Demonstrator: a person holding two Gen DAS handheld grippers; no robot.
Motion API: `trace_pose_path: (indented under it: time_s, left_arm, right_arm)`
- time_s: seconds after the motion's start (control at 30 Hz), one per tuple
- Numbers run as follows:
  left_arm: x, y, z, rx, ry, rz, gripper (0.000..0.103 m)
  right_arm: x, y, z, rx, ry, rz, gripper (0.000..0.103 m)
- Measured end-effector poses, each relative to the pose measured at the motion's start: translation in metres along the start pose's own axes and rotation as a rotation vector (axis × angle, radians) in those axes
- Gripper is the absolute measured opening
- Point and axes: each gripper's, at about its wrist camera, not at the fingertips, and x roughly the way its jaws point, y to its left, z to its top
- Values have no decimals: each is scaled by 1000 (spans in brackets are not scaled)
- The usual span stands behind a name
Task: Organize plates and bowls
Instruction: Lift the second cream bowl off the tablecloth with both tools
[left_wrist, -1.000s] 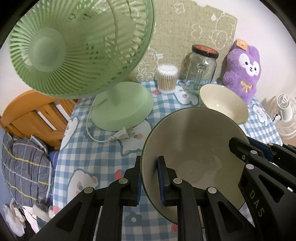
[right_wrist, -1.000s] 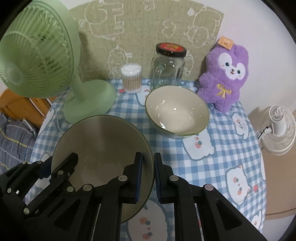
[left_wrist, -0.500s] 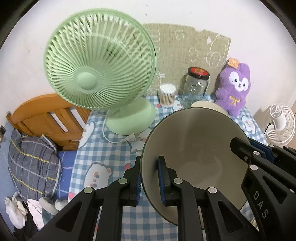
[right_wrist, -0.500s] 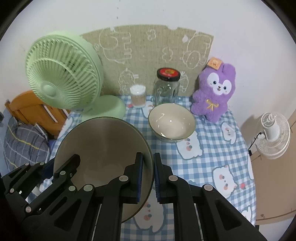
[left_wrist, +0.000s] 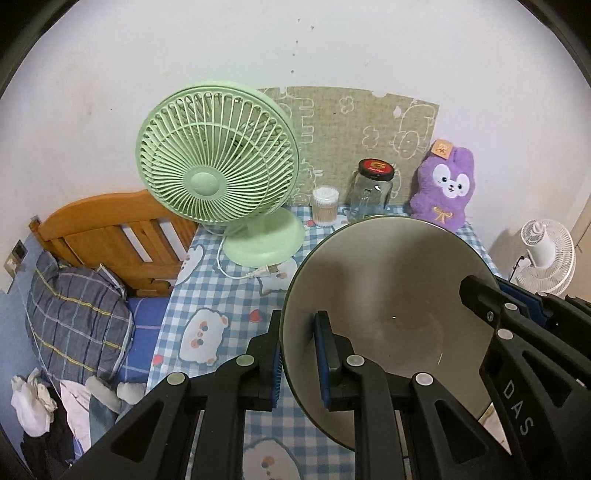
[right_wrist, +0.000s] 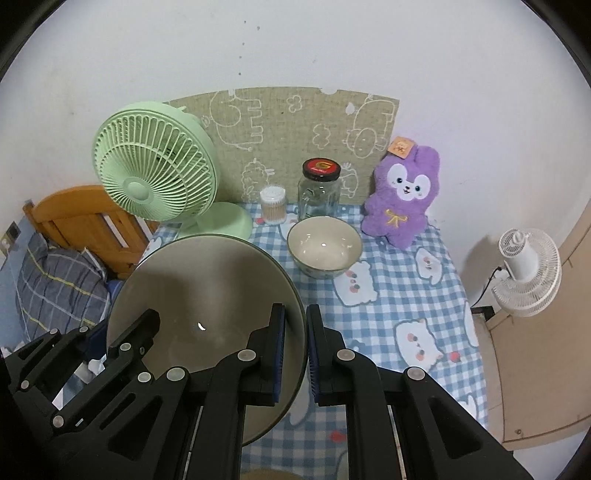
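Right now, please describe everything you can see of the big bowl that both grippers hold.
The big bowl is round and wide, with a smooth cream-grey glazed inside and a thin dark green rim; it looks ceramic. It appears empty and is held above the checked tablecloth, tilted. The left gripper pinches its left rim, one finger inside and one outside; the right gripper does the same on the right rim. Its underside is hidden. A smaller bowl stands apart behind it.

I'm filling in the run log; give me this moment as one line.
held: bowl, lifted | left gripper: shut on rim | right gripper: shut on opposite rim | second bowl: on table, by jar
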Motion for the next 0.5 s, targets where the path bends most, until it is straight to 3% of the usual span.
trace_pose_path:
  time_s: [0.5]
  left_arm:
    - [-51,-23,-45,-5,-31,8,13]
  right_arm:
    - [-53,-17,-47,-6,-17,-8,14]
